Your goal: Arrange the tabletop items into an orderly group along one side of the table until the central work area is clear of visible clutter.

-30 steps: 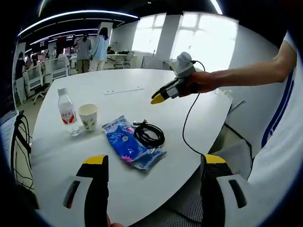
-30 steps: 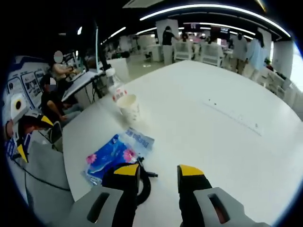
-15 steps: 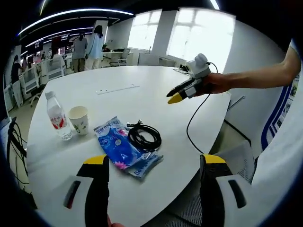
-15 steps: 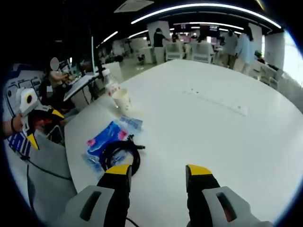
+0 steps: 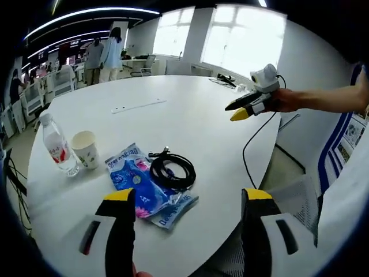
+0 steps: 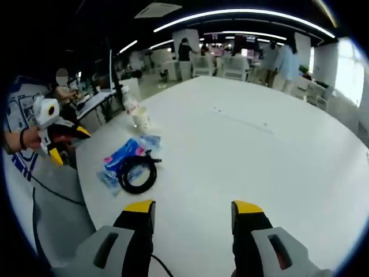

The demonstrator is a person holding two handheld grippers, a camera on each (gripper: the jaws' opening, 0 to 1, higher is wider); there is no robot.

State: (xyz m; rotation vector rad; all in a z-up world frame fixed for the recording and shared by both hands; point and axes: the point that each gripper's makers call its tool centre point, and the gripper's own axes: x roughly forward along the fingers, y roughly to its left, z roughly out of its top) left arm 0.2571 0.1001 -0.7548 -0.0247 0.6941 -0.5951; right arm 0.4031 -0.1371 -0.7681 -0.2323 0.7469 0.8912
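Tabletop items sit clustered near one edge of the white table [image 5: 190, 109]: a water bottle [image 5: 55, 144], a paper cup [image 5: 85, 149] just beside it, a blue packet [image 5: 138, 184], and a coiled black cable [image 5: 172, 171] lying partly on the packet. In the right gripper view the same cluster sits at the table's rim, cable [image 6: 137, 173] over packet [image 6: 118, 161], with cup [image 6: 140, 118] and bottle [image 6: 128, 101] beyond.

Neither hand-held gripper holds anything. The left hand-held gripper [image 5: 184, 199] has its jaws wide apart, hovering just short of the packet's near corner. The right hand-held gripper [image 6: 193, 209], jaws also apart, hangs over bare table, well apart from the cluster, which lies off to its left; in the left gripper view it [image 5: 239, 112] hangs above the far right of the table.

Judging from this, the step in hand is choosing a first pick. The cable looks the best start, since it overlaps the packet; pinch several loops together so it lifts as one coil without dragging the packet.
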